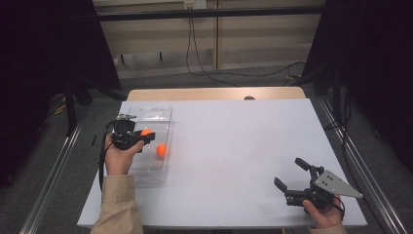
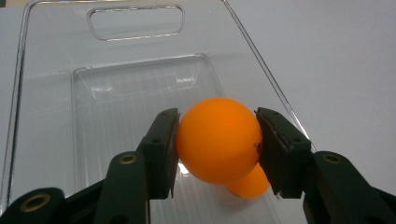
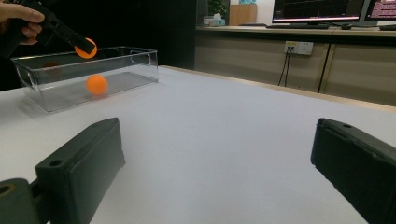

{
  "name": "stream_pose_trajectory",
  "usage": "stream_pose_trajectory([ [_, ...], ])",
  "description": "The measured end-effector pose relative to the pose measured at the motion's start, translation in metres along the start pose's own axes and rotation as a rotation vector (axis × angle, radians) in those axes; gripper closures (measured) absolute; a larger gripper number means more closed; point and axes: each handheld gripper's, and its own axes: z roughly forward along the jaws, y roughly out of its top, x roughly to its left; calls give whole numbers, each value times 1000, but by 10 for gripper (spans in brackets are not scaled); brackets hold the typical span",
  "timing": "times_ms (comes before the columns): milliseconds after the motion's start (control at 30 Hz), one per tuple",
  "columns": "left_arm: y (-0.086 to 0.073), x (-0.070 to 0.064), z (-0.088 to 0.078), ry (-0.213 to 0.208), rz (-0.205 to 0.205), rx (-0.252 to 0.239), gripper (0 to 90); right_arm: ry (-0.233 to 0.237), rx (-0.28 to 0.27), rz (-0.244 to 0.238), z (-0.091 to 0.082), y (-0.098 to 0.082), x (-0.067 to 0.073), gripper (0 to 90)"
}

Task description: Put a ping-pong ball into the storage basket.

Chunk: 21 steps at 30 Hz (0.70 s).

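- An orange ball [image 2: 218, 140] sits pinched between the two pads of the left tongs [image 2: 218, 149], held above the clear plastic box [image 2: 51, 56] at the left side of the desk [image 1: 234, 146]; in the right gripper view it hangs at about rim height of the box
- A second orange ball [image 1: 161, 149] lies on the floor of the box, just below and to the near right of the held one
- The step in hand looks like carrying a ball over the box, either dropping it in beside the other or lifting it out; the pictures alone do not settle which
- If it is going in, the next move calls for parting the pads over the open box, so that the ball lands inside the walls
- The left tongs are closed on the ball, a pad pressing each side
- The right tongs [image 1: 292, 178] rest at the near right of the desk, well apart from the box, jaws spread wide with nothing between them
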Motion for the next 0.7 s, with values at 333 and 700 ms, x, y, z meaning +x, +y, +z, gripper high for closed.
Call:
stream_pose_trajectory([
  [333,-1,1,1,7,6,3,508,0,0,-2,0,0,0,19],
  [700,-2,2,1,21,9,14,508,0,0,-1,0,0,0,19],
])
